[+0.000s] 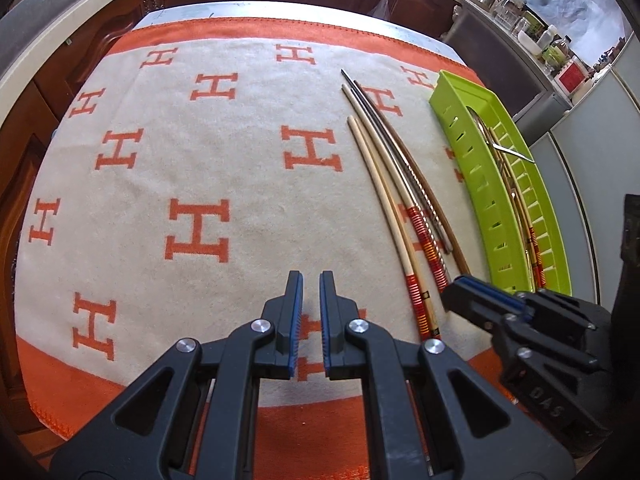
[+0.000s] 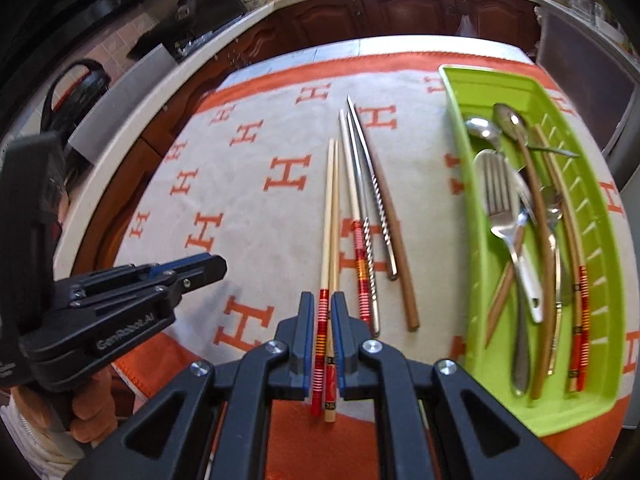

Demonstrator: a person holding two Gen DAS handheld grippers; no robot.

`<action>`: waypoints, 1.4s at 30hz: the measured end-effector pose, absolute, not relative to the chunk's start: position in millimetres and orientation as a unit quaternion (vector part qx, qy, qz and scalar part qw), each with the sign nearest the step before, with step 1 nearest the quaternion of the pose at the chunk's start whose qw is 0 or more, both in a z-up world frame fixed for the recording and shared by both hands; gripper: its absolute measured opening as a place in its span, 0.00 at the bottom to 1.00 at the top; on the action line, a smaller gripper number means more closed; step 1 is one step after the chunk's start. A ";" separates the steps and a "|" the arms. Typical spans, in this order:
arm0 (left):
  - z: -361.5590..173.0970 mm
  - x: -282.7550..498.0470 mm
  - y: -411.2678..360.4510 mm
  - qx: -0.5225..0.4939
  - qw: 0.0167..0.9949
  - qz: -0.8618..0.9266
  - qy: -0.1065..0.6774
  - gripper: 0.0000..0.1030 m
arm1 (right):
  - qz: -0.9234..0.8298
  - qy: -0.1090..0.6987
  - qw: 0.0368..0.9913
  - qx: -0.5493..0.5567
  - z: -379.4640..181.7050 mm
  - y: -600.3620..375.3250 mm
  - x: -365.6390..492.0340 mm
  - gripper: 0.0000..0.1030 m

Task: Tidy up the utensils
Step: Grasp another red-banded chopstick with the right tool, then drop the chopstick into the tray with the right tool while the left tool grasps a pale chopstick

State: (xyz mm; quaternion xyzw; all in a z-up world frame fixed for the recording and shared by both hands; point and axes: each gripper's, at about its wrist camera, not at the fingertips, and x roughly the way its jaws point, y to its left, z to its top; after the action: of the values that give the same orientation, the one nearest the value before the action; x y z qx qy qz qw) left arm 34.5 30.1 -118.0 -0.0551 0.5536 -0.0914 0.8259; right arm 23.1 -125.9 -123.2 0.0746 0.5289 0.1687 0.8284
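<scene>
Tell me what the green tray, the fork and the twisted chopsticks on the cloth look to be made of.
Green tray: looks like moulded plastic, matte lime, with slotted walls. Fork: metal, probably stainless steel, shiny with grey reflections. Twisted chopsticks: metal too, silver with a spiral-grooved grip. Cloth: woven fabric, fuzzy surface.

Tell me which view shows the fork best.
The right wrist view: the fork lies in the green tray, tines and handle plainly visible among spoons. In the left wrist view the tray wall hides it; no fork can be made out there.
</scene>
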 end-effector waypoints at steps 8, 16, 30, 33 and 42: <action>-125.8 38.8 39.9 -0.069 0.821 -0.095 0.558 0.05 | 0.149 0.545 0.824 0.051 -140.4 -113.8 29.5 0.08; -132.3 43.0 38.6 -0.069 0.817 -0.104 0.563 0.05 | 0.137 0.550 0.823 0.036 -147.8 -113.2 32.7 0.08; -134.9 46.3 33.3 -0.066 0.813 -0.105 0.568 0.05 | 0.123 0.519 0.846 -0.026 -152.2 -97.9 38.1 0.09; -134.7 46.3 31.9 -0.066 0.813 -0.106 0.569 0.05 | 0.123 0.507 0.852 -0.043 -152.2 -94.1 34.2 0.08; -130.9 47.3 26.7 -0.069 0.817 -0.104 0.563 0.05 | 0.152 0.496 0.853 0.060 -145.6 -116.7 30.5 0.06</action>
State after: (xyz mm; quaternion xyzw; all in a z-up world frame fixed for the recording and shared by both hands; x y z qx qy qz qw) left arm 47.3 26.7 -130.9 -0.0690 0.5634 -0.1043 0.8167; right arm 30.5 -116.7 -145.6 0.0599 0.4955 0.1516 0.8532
